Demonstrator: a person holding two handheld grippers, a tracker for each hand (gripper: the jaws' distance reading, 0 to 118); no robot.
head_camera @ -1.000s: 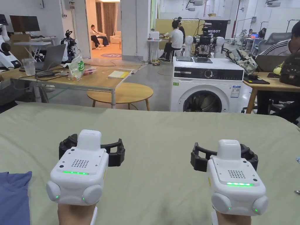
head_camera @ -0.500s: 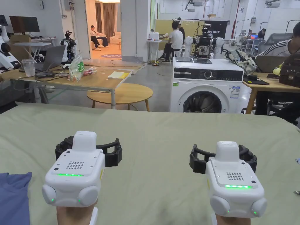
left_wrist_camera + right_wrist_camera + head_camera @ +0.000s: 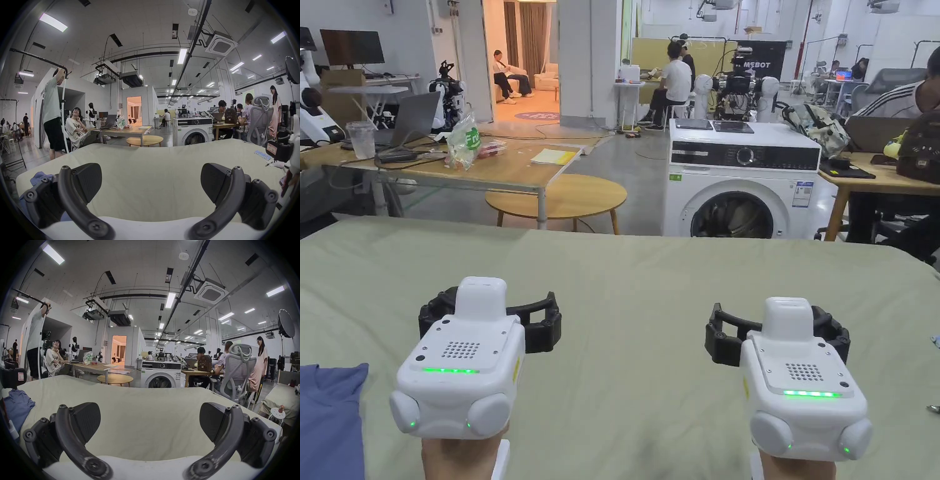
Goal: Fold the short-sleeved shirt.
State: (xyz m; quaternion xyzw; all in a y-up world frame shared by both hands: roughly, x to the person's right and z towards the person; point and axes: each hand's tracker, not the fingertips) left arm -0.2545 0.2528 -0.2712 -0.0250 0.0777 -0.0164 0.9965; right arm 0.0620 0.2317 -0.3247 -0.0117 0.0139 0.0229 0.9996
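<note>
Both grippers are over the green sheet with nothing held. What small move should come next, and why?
Probably swing the left gripper left toward the blue shirt. Both it and the right gripper are open and empty over the bare sheet, and the shirt lies bunched at the left edge.

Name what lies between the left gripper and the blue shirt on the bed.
Nothing but bare green sheet: in the head view the left gripper, jaws open, hangs apart from the blue shirt at the sheet's left edge.
</note>
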